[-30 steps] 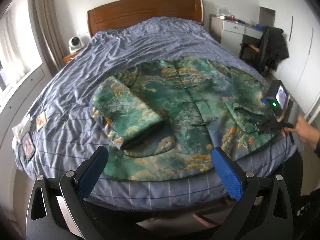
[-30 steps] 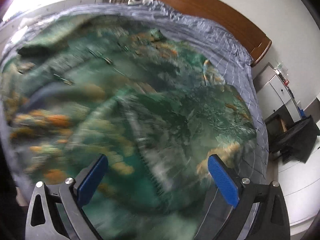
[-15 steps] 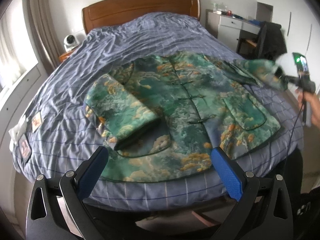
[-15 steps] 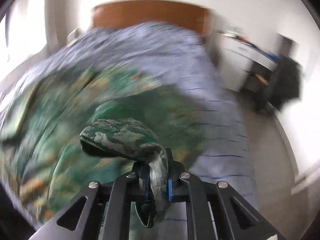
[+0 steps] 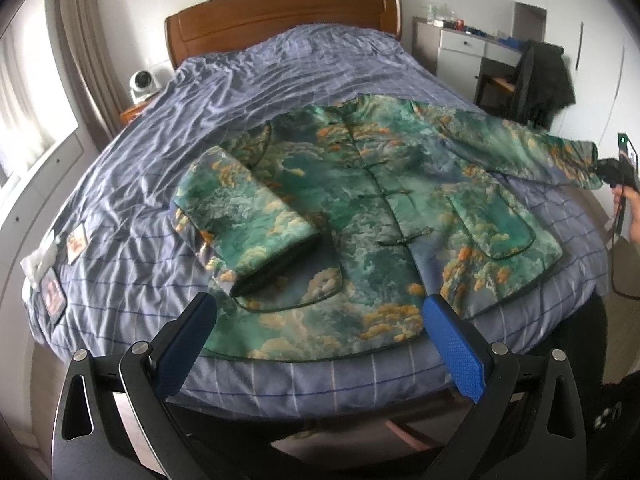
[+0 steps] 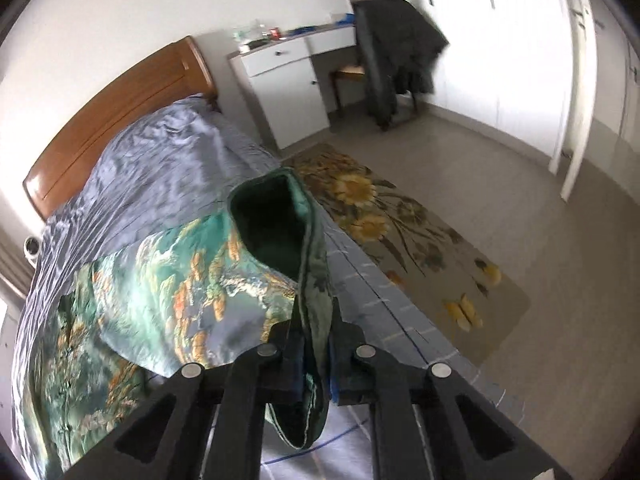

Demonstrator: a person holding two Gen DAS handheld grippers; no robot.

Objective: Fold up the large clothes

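A green patterned jacket [image 5: 384, 216] with orange clouds lies face up on the bed [image 5: 208, 92]. Its left sleeve [image 5: 248, 212] is folded in across the body. Its right sleeve [image 5: 532, 148] is stretched out to the right, off the bed's side. My right gripper [image 6: 316, 360] is shut on the cuff [image 6: 316, 276] of that sleeve and holds it up; it also shows in the left wrist view [image 5: 612, 170]. My left gripper [image 5: 320, 344] is open and empty, held back from the foot of the bed, below the jacket's hem.
A wooden headboard [image 5: 280, 16] stands at the far end. A white desk [image 5: 464, 52] and a chair with a dark coat [image 5: 540, 80] stand at the right. A floral rug [image 6: 400, 232] lies beside the bed. Small items [image 5: 52, 280] lie on the bed's left edge.
My right gripper closed on the right sleeve's cuff, lifted it off the jacket body and pulled the sleeve out straight to the right. My left gripper stayed open, nearly still.
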